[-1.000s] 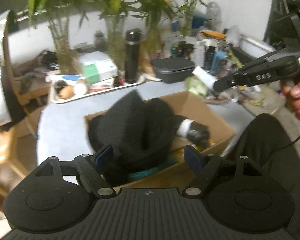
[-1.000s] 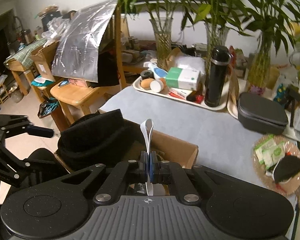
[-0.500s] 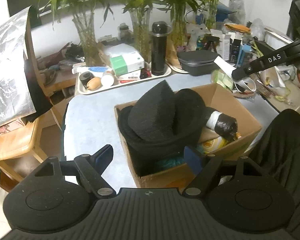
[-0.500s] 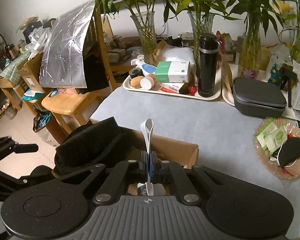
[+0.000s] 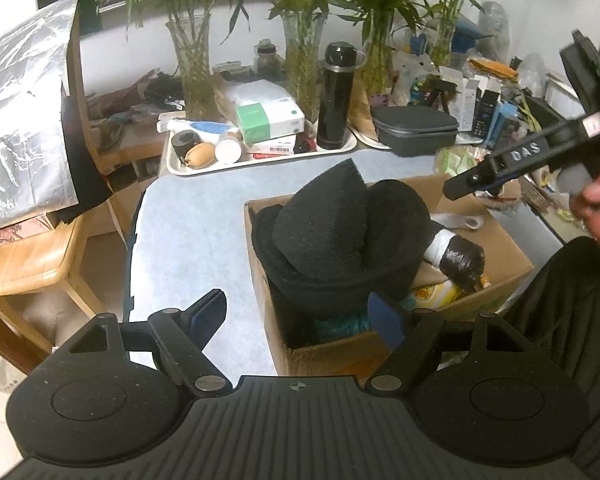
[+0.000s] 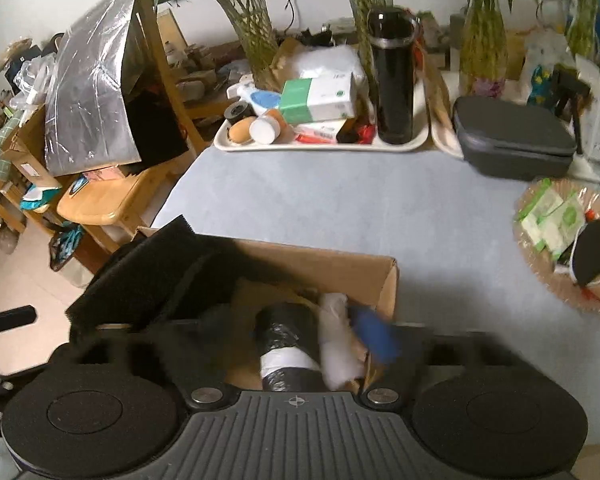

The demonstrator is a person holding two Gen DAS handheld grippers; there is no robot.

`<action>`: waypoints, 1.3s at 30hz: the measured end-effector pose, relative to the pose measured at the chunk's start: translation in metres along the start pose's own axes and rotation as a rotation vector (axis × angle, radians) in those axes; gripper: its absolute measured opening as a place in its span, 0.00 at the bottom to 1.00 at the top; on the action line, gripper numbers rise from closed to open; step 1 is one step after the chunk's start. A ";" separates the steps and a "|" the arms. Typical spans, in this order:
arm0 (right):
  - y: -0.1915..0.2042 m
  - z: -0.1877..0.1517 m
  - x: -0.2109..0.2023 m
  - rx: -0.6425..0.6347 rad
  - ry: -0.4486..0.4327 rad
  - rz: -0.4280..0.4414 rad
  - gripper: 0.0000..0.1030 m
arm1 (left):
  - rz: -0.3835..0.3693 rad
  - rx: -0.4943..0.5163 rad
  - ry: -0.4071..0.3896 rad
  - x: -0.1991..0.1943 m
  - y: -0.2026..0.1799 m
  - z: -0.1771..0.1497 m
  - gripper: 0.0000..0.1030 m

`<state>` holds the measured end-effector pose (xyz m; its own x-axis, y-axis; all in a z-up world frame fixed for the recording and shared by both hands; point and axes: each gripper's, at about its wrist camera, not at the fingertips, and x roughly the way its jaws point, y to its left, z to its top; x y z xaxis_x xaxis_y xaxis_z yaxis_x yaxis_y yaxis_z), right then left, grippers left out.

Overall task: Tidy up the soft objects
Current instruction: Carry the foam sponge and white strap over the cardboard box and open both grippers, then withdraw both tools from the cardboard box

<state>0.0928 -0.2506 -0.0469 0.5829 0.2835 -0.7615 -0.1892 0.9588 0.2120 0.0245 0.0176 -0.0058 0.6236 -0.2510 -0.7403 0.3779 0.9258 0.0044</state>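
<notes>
A cardboard box (image 5: pixel 512 248) stands on the blue-grey table (image 5: pixel 188 216). A black felt hat (image 5: pixel 332 236) fills its left half, over teal and yellow soft things. A black roll with a white band (image 5: pixel 458 256) lies at its right. A white strip (image 5: pixel 460 221) lies in the box. My left gripper (image 5: pixel 296 314) is open and empty, just in front of the box. My right gripper (image 6: pixel 288 336) is open above the box (image 6: pixel 384 280), over the black roll (image 6: pixel 286 340) and white strip (image 6: pixel 336 344); it also shows in the left wrist view (image 5: pixel 484 178).
A white tray (image 5: pixel 260 160) with a black flask (image 5: pixel 334 96), boxes and jars sits at the table's back. A dark grey case (image 5: pixel 416 128), vases of bamboo (image 5: pixel 196 64) and a woven plate of packets (image 6: pixel 560 236) stand nearby. A wooden chair (image 5: pixel 24 264) with foil stands left.
My right gripper opened and let go of the white strip, which now lies in the box. My left gripper drew back from the box and stayed open.
</notes>
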 end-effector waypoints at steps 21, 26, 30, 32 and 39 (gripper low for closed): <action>0.037 -0.026 -0.037 -0.233 -0.157 -0.232 1.00 | 0.046 -0.059 -0.112 -0.008 -0.005 0.013 1.00; 0.044 -0.039 -0.044 -0.246 -0.199 -0.258 1.00 | 0.066 -0.029 -0.133 -0.008 -0.016 0.013 1.00; 0.049 -0.053 -0.048 -0.233 -0.229 -0.275 1.00 | 0.102 -0.020 -0.116 -0.005 -0.022 0.013 1.00; 0.052 -0.060 -0.048 -0.231 -0.209 -0.282 1.00 | 0.113 -0.008 -0.105 -0.005 -0.025 0.011 1.00; 0.056 -0.081 -0.046 -0.164 -0.132 -0.285 1.00 | 0.158 0.040 -0.061 -0.002 -0.037 0.003 1.00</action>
<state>-0.0089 -0.2118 -0.0493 0.7256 0.0154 -0.6879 -0.1226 0.9866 -0.1073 0.0114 -0.0171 -0.0021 0.7172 -0.1216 -0.6862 0.2987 0.9433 0.1451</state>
